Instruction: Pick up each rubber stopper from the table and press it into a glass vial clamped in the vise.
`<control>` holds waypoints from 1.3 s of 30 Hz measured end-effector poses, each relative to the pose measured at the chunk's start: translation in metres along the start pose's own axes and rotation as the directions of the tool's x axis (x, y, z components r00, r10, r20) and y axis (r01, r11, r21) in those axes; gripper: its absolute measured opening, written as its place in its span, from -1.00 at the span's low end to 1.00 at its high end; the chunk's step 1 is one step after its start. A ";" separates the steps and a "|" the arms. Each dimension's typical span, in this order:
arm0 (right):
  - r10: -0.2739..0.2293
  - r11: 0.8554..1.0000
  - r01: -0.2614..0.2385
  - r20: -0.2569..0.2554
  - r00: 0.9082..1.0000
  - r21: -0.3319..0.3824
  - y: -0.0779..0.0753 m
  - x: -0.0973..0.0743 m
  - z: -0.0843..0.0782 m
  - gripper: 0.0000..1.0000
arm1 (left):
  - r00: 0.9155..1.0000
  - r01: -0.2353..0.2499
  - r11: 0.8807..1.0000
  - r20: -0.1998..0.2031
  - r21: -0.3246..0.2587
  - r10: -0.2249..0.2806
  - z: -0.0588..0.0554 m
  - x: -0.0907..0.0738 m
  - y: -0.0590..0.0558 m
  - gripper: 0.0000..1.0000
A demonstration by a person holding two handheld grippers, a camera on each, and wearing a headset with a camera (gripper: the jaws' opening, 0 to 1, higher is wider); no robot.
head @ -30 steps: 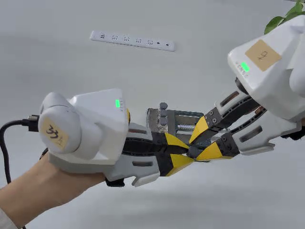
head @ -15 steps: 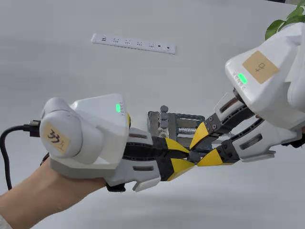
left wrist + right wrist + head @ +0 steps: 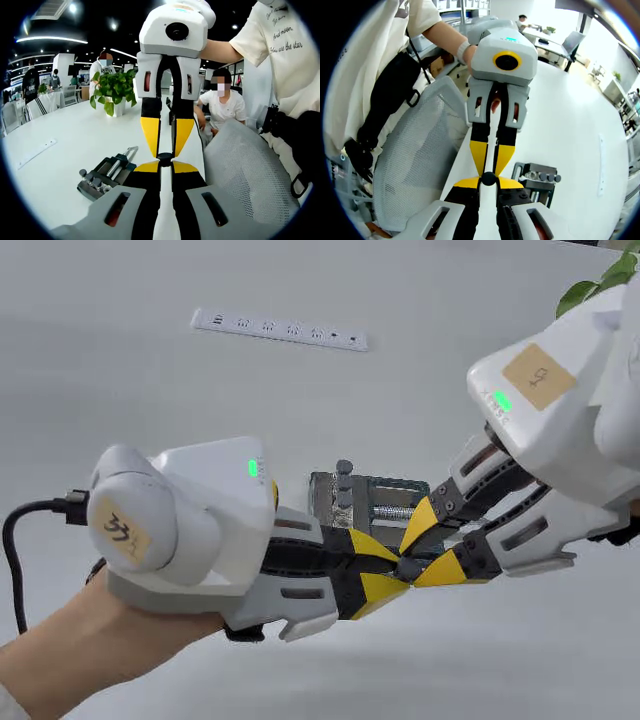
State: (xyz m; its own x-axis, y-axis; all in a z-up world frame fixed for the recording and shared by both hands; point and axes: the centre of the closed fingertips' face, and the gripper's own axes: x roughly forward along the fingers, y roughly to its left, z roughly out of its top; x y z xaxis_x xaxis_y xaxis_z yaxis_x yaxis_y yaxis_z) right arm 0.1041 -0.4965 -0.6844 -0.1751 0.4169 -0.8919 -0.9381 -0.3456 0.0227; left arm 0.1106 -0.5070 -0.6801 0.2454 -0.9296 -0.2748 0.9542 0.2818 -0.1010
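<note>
Near the vise [image 3: 375, 495], our left claw [image 3: 398, 569] and right claw [image 3: 415, 565] both pinch one rubber stopper [image 3: 489, 178]: likely a handover; next, one must release.

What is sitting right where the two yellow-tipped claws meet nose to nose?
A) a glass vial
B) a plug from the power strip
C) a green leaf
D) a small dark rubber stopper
D: a small dark round stopper sits between the meeting tips of the left gripper and the right gripper, while the vials stand apart in the vise behind them.
</note>
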 end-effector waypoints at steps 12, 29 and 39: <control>0.011 1.000 -0.011 -0.007 1.000 0.008 -0.006 0.003 0.003 -0.87 | 1.000 -0.025 1.000 -0.012 -0.005 0.025 -0.004 -0.002 0.005 -0.90; -0.062 0.998 0.061 -0.062 0.996 -0.003 -0.030 0.013 -0.021 -0.87 | 0.973 -0.203 0.978 -0.119 -0.039 0.197 -0.043 -0.013 0.036 0.33; -0.049 0.998 0.046 -0.094 0.994 -0.036 -0.054 0.027 -0.032 -0.88 | 0.939 -0.309 0.949 -0.175 -0.057 0.295 -0.057 -0.026 0.054 0.90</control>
State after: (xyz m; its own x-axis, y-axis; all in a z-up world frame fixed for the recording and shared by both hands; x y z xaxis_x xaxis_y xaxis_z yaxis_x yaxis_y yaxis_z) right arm 0.1599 -0.4931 -0.7235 -0.1005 0.3527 -0.9303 -0.9339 -0.3560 -0.0341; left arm 0.1457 -0.4542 -0.7324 0.4820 -0.7488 -0.4549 0.8205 0.5679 -0.0654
